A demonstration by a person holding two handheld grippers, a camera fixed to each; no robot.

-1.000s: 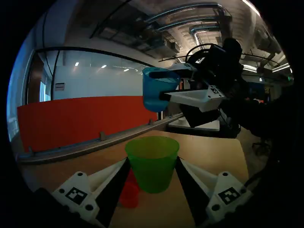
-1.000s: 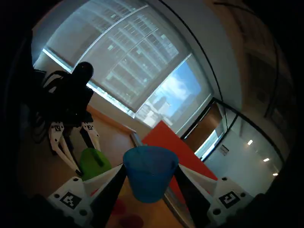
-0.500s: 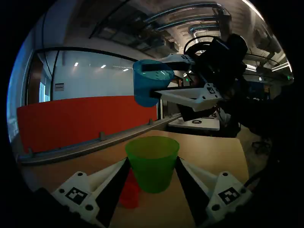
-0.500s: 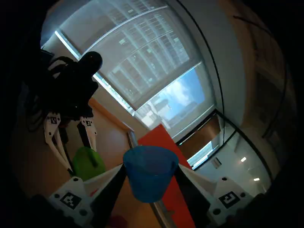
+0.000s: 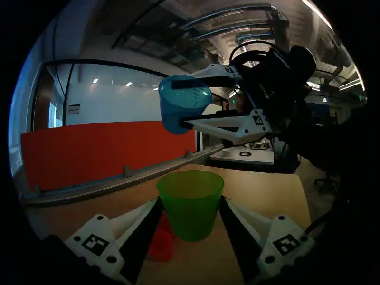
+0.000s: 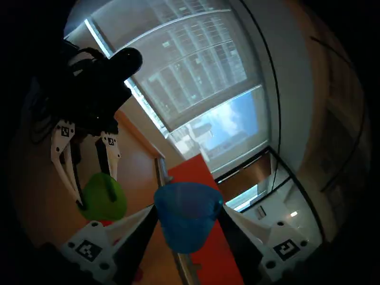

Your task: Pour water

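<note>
In the left gripper view our left claw (image 5: 191, 203) sits at bottom centre, both white fingers pressed vs. the sides of the green cup (image 5: 190, 216), so it's clamped on that cup. The cup is upright w/ its mouth open to the top. We can't tell whether its base touches the wooden counter (image 5: 266, 190) under it. Just lower left of the cup, partly behind the left finger, there's a small red thing (image 5: 161, 243) on the counter, too dim to ID.

Upper centre of the same view: the right claw (image 5: 185, 105) comes in from the right, a dark hand & cables behind it, and it grips the blue cup (image 5: 183, 97), one finger above and one below. The blue cup is tipped, mouth turned toward the upper left of the frame. It hangs above the green cup, a bit to the left, well apart from it. We can't tell if there's water inside.

In the right gripper view the blue cup is at bottom centre between the right claw's fingers, and the green cup is at mid-left. An orange-red panel (image 5: 95, 147) runs across the left, behind the counter.
</note>
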